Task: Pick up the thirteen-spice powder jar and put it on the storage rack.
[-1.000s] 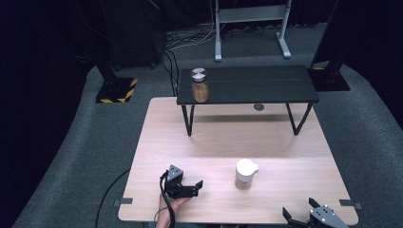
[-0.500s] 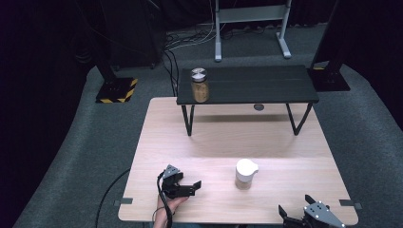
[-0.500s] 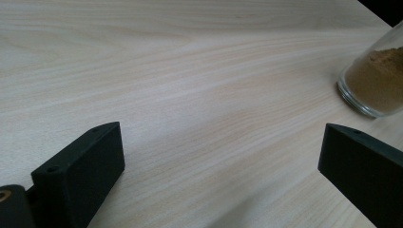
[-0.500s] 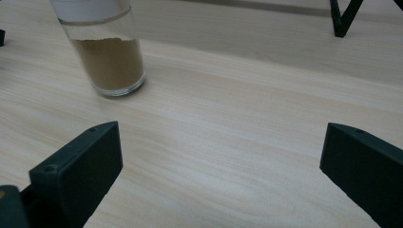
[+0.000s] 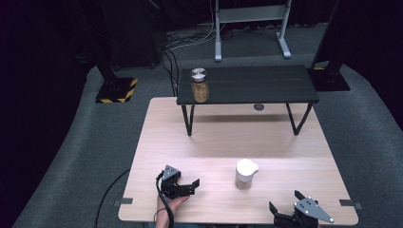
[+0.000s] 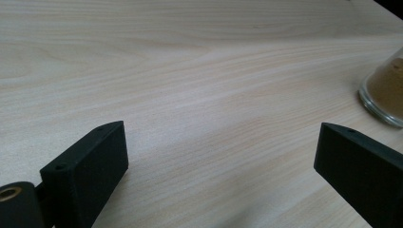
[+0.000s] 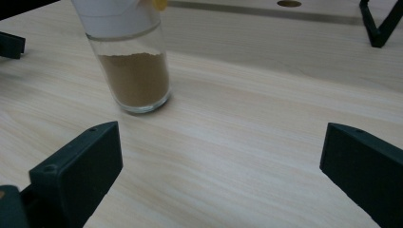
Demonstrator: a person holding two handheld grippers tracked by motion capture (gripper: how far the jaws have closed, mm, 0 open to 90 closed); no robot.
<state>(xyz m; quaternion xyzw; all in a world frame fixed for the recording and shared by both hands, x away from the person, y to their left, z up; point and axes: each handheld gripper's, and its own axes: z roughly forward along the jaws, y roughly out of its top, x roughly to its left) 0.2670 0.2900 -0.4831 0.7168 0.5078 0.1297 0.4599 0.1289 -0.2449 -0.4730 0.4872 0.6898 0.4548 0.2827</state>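
Grippers sit at the near table edge in the high view: the left gripper (image 5: 190, 185) and right gripper (image 5: 285, 209) flank a white-capped glass shaker (image 5: 245, 174), which stands ahead between them, touching neither. Left gripper view: jaws wide but just closing slightly, nothing between, shaker base (image 6: 384, 92) far right. Right gripper view: jaws wide over bare wood, the shaker (image 7: 129, 61), holding perhaps ground spice, ahead-left.

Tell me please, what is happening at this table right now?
A person holds a black two-jaw gripper in each hand at a light wooden table. A glass jar with a white lid and brown powder stands between them, untouched. The left gripper has just been closing a little, with nothing between its jaws. The right gripper is open near the front edge. Another lidded glass jar stands on the black shelf.
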